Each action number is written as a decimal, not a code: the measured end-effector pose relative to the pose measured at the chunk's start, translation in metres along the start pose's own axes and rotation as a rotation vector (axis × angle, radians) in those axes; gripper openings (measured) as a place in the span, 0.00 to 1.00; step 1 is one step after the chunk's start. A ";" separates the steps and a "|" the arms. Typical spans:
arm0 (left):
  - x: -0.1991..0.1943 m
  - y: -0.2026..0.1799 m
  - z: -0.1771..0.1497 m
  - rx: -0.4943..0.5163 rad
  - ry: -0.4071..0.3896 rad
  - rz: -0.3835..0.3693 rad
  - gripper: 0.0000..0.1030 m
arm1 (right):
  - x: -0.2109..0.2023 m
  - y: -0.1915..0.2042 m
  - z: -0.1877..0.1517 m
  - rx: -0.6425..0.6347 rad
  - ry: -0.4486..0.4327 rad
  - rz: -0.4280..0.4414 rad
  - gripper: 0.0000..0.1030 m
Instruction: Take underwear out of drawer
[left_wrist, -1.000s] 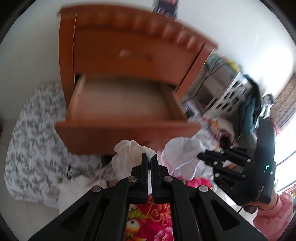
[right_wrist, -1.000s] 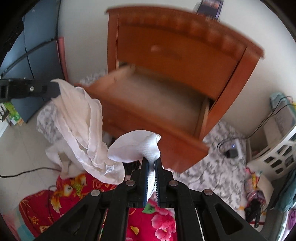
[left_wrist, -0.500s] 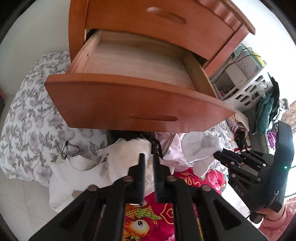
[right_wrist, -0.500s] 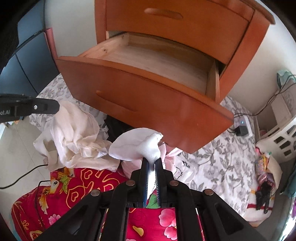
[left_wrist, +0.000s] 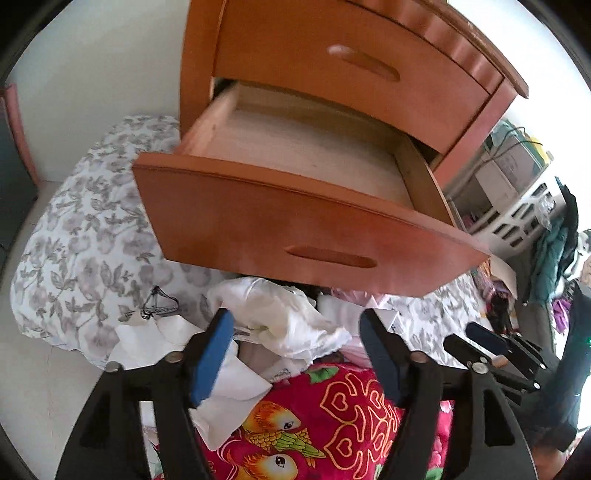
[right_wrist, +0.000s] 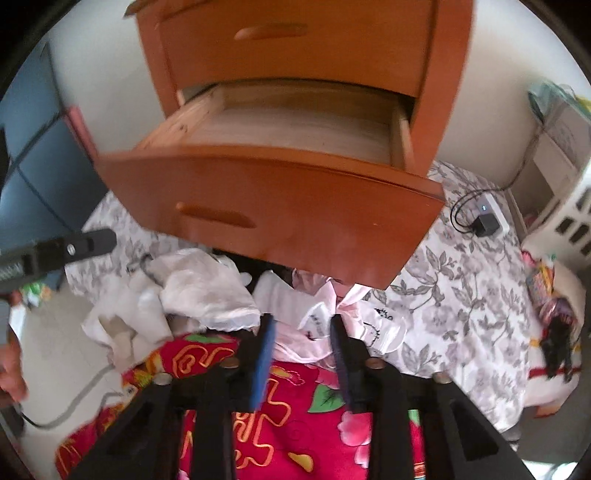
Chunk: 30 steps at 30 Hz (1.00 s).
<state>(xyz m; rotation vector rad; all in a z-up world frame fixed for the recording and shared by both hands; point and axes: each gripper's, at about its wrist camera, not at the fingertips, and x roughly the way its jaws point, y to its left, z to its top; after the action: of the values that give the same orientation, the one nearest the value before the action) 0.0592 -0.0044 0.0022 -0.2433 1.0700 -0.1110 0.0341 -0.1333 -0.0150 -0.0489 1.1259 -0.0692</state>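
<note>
The lower drawer (left_wrist: 280, 221) (right_wrist: 273, 206) of an orange wooden nightstand is pulled out, and its pale wooden bottom (left_wrist: 306, 151) is bare. Beneath its front lies a heap of white and pink underwear (left_wrist: 284, 317) (right_wrist: 207, 291) on the bedding. My left gripper (left_wrist: 297, 325) hangs open just above the white piece, holding nothing. My right gripper (right_wrist: 301, 325) is open over a pale pink garment (right_wrist: 317, 314) and is also seen as black fingers (left_wrist: 491, 350) at the right of the left wrist view.
A red blanket with birds and flowers (left_wrist: 325, 413) (right_wrist: 295, 413) lies nearest. Grey floral bedding (left_wrist: 85, 229) (right_wrist: 461, 280) spreads on both sides. A white basket (left_wrist: 524, 218), hanging clothes (left_wrist: 554, 251) and a charger with cable (right_wrist: 484, 218) are to the right. The upper drawer (left_wrist: 354, 70) is closed.
Both grippers were shut on white underwear, carried it down from in front of the drawer, and have now opened. The pieces lie on the heap below the drawer front.
</note>
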 end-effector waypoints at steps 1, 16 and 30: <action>-0.003 0.000 -0.002 -0.003 -0.017 0.009 0.81 | -0.002 -0.001 -0.002 0.026 -0.016 -0.006 0.49; -0.036 -0.007 -0.032 0.079 -0.132 0.032 0.90 | -0.046 0.005 -0.026 0.120 -0.162 -0.042 0.80; -0.050 -0.016 -0.035 0.115 -0.163 0.069 0.98 | -0.075 0.012 -0.031 0.106 -0.254 -0.073 1.00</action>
<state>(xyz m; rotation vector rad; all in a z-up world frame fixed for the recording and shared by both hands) 0.0052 -0.0148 0.0330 -0.1098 0.9059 -0.0889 -0.0261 -0.1153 0.0381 -0.0035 0.8648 -0.1830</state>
